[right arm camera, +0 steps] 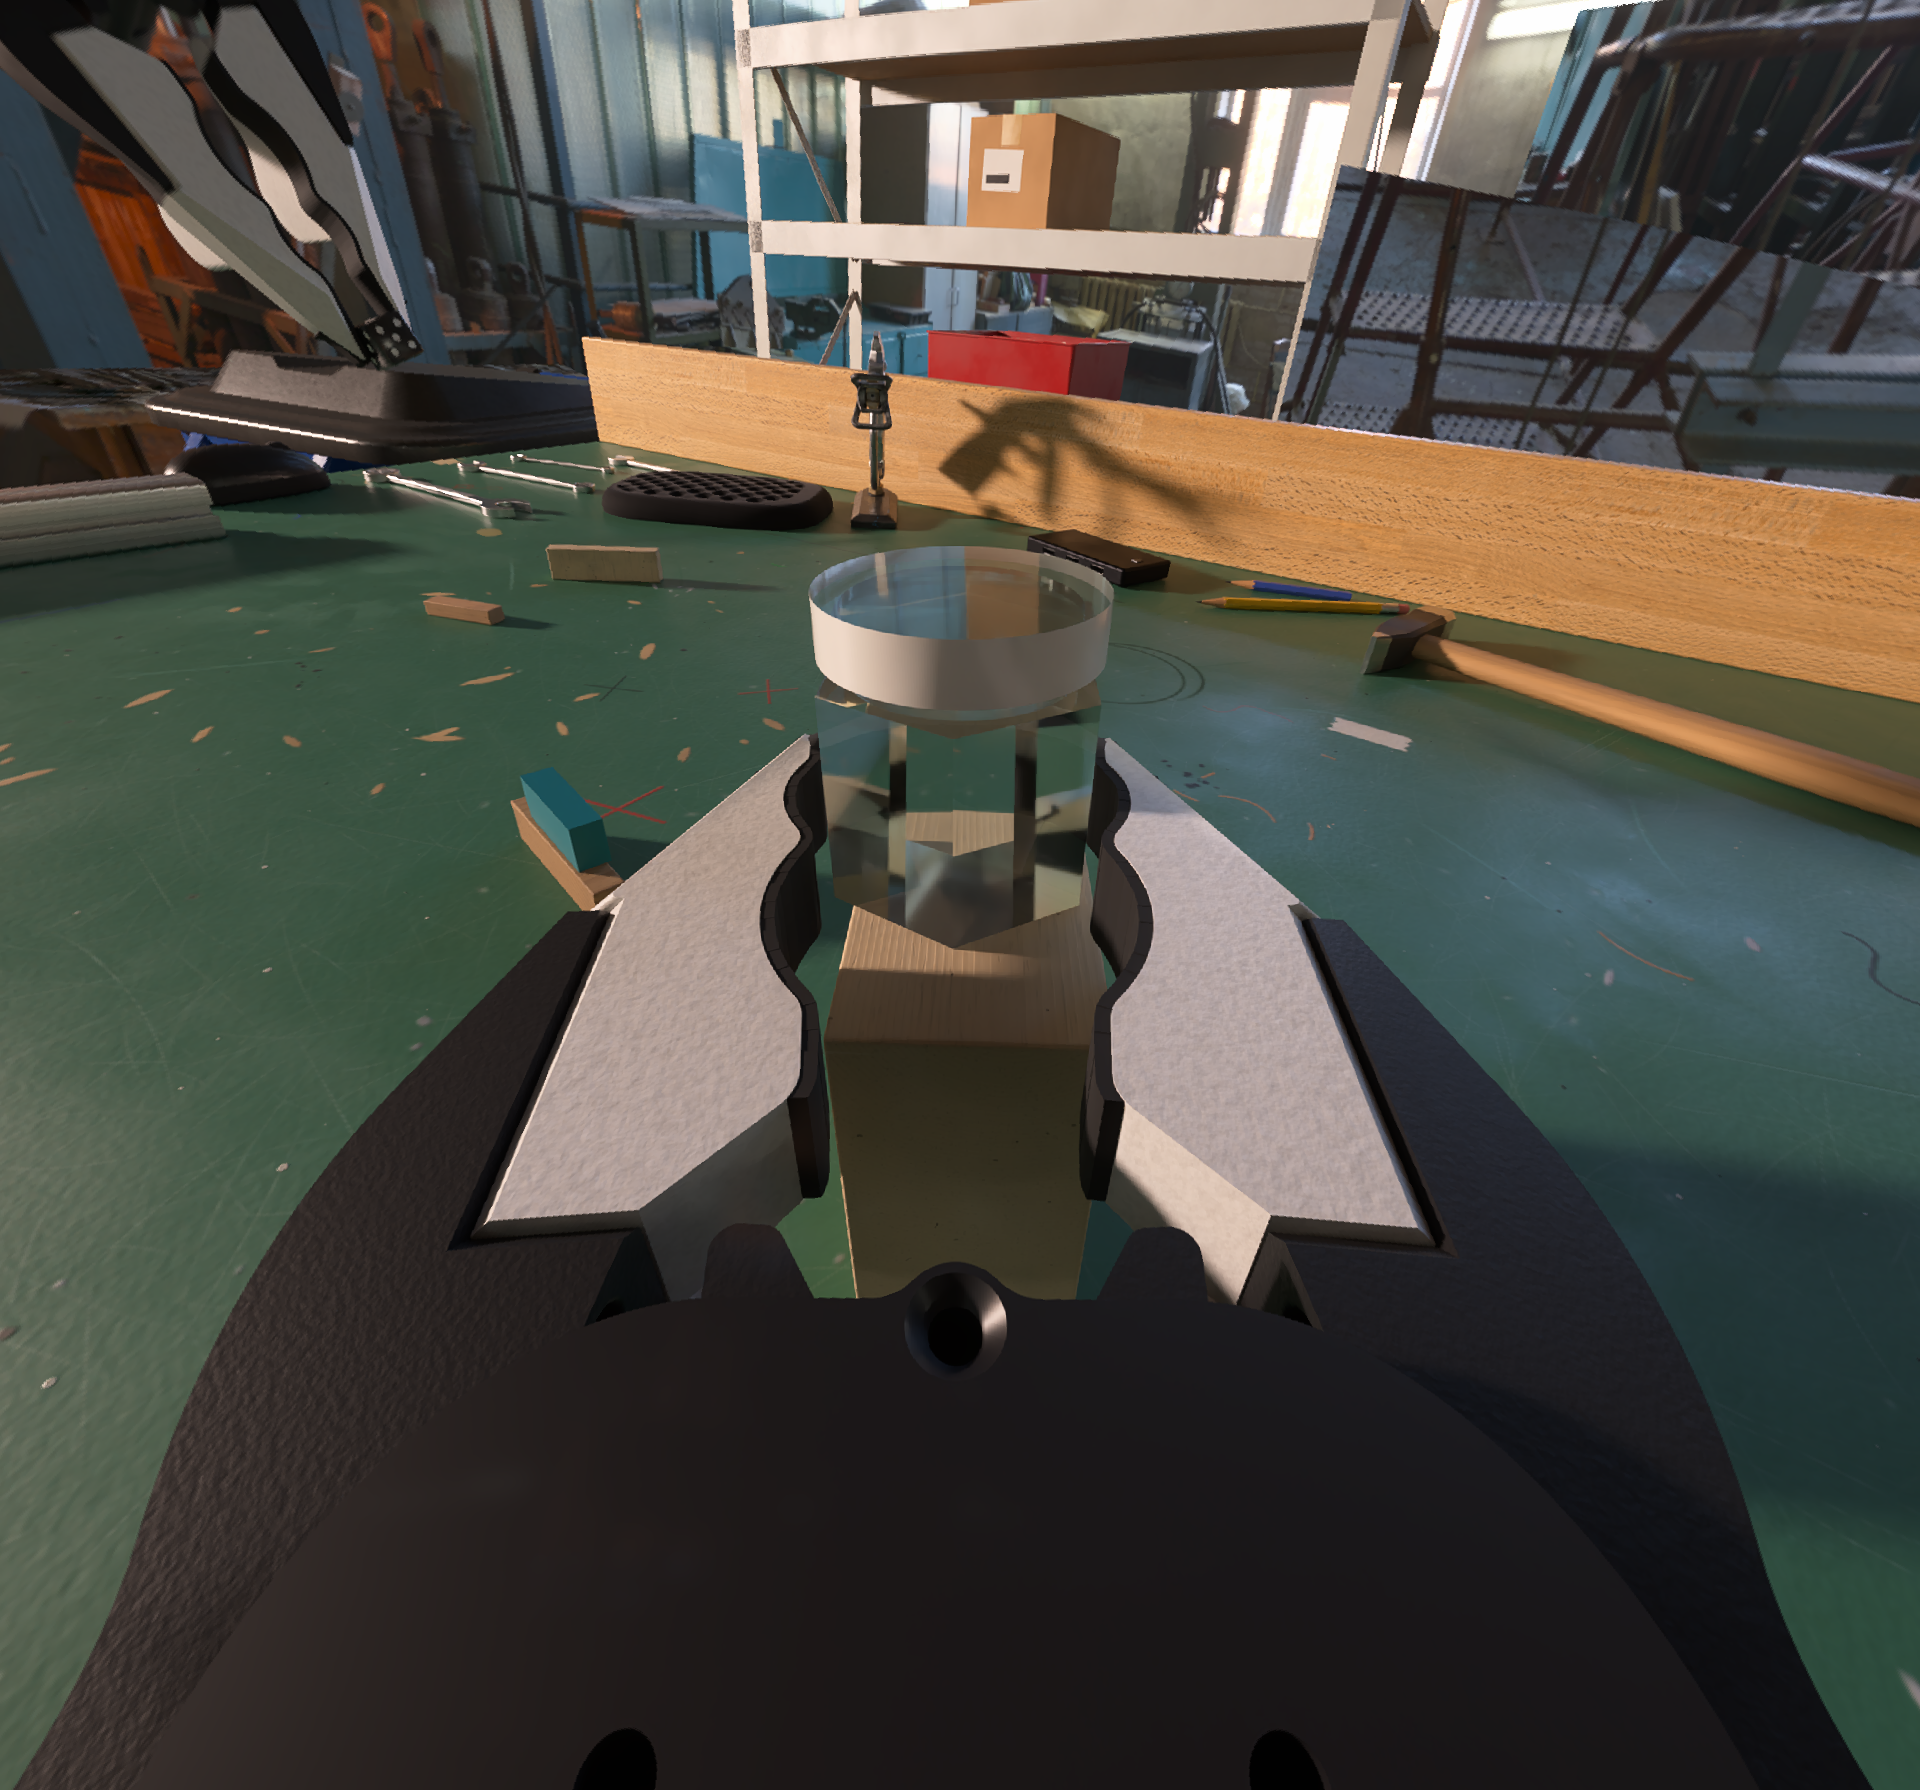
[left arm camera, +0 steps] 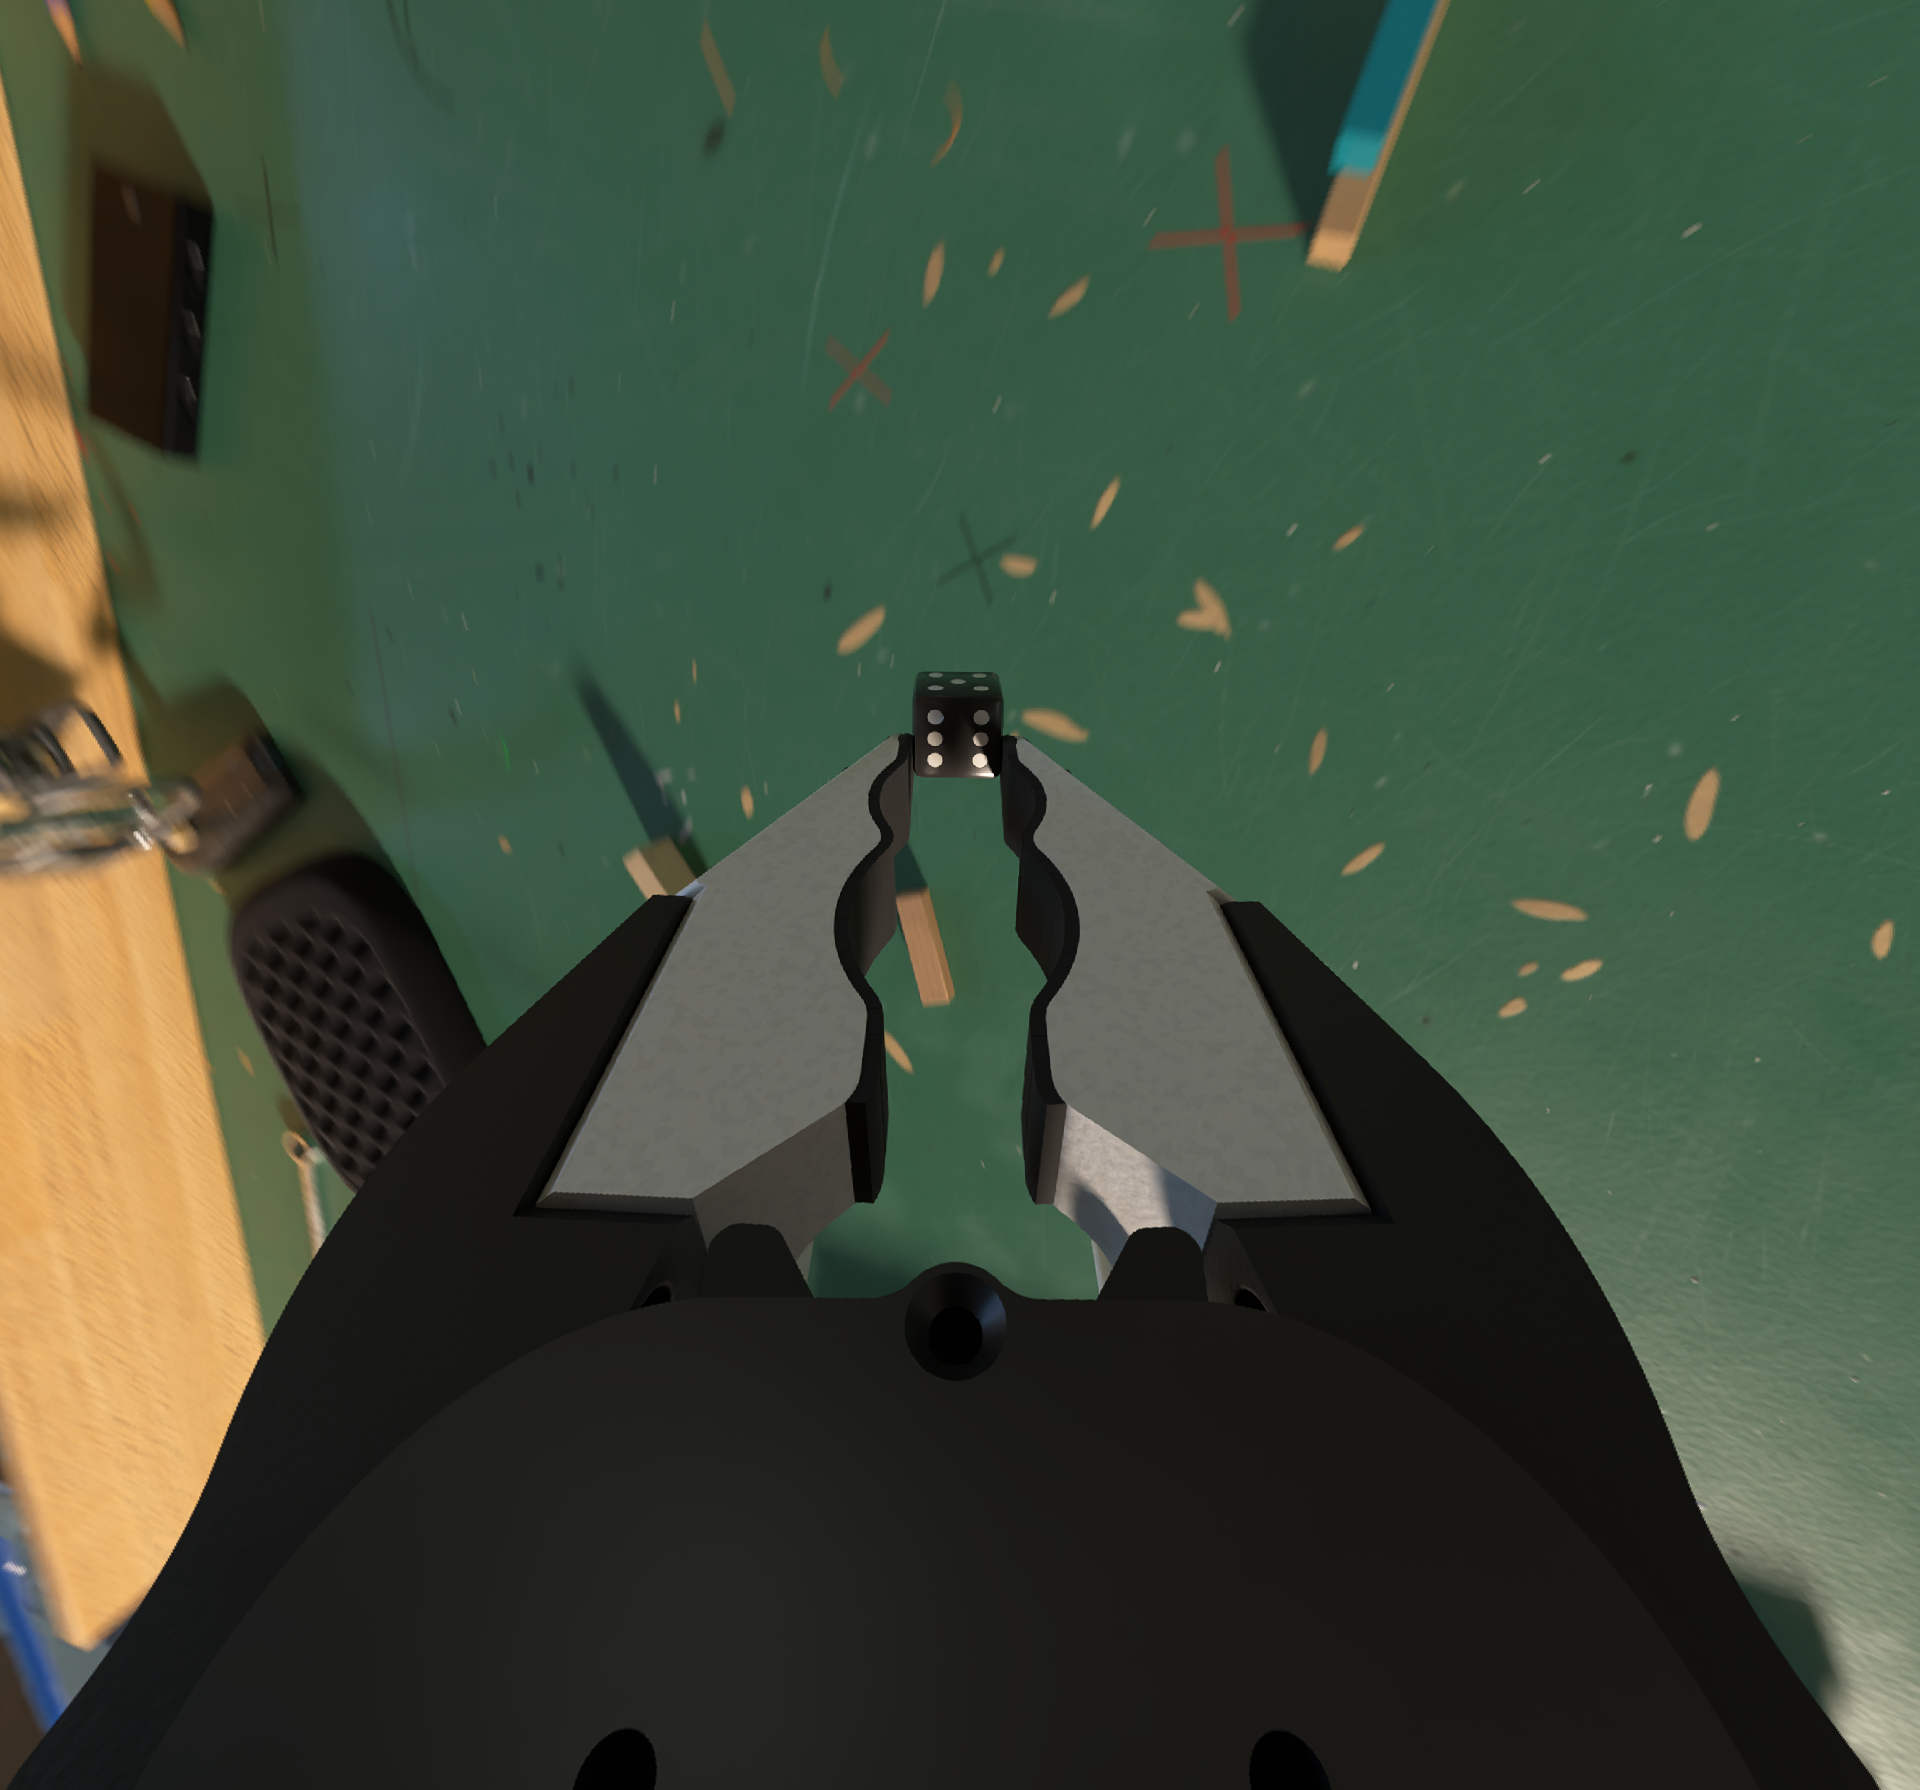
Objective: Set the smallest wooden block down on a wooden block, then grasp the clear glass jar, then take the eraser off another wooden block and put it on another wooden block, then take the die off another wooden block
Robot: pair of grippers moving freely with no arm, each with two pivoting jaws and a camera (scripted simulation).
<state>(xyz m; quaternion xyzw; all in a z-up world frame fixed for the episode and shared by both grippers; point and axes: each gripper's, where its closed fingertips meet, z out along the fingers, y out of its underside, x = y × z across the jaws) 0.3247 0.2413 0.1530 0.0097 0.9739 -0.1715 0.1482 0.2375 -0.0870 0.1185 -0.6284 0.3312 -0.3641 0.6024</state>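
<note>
In the left wrist view my left gripper (left arm camera: 956,748) is shut on a black die (left arm camera: 956,724) with white pips and holds it high above the green mat (left arm camera: 1455,597). Two small wooden blocks (left arm camera: 925,945) lie below it. A blue eraser (left arm camera: 1397,57) lies on a thin wooden block (left arm camera: 1340,228). In the right wrist view my right gripper (right arm camera: 956,753) is shut on the clear glass jar (right arm camera: 956,805), over a tall wooden block (right arm camera: 961,1013). The left gripper (right arm camera: 379,343) with the die (right arm camera: 393,338) hangs at the upper left. The eraser (right arm camera: 561,810) lies left of the jar.
A long wooden board (right arm camera: 1351,514) borders the mat at the back. A hammer (right arm camera: 1662,722), pencils (right arm camera: 1299,597), a black box (right arm camera: 1101,556), a black perforated pad (right arm camera: 717,499) and wrenches (right arm camera: 457,493) lie near it. Two loose wooden blocks (right arm camera: 603,563) lie at mid left.
</note>
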